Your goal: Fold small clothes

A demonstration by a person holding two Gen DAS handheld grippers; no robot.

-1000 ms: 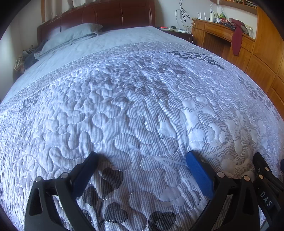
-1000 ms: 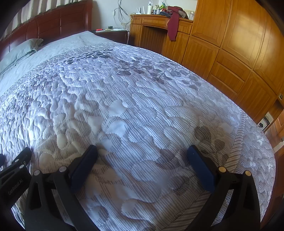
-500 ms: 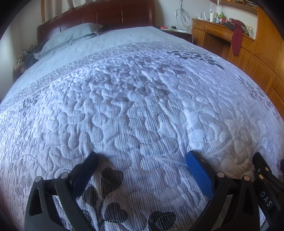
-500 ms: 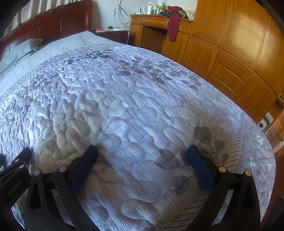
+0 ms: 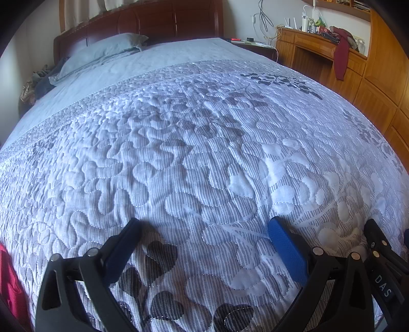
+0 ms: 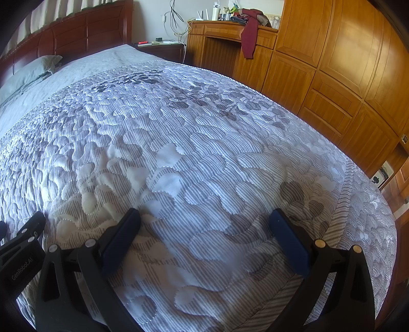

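Observation:
Both grippers hover low over a bed covered by a grey-and-white striped quilt point(image 5: 194, 158) with stitched leaf shapes. My left gripper point(image 5: 204, 227) is open and empty, its blue-padded fingers point(image 5: 286, 247) spread wide. My right gripper point(image 6: 204, 219) is open and empty too, above the quilt point(image 6: 209, 153) near the foot corner of the bed. A bit of red cloth point(image 5: 9, 283) shows at the far left edge of the left wrist view, mostly cut off. The other gripper's black body shows at each view's edge point(image 5: 383, 258) point(image 6: 20, 245).
A grey pillow point(image 5: 102, 52) lies by the dark wooden headboard point(image 5: 153, 20). A wooden desk point(image 6: 230, 43) with a dark red garment point(image 6: 249, 38) hanging off it and tall wooden cupboards point(image 6: 345, 76) line the bed's right side.
The red cloth has come into sight at the left edge of the left wrist view. Both grippers stay open and hardly move.

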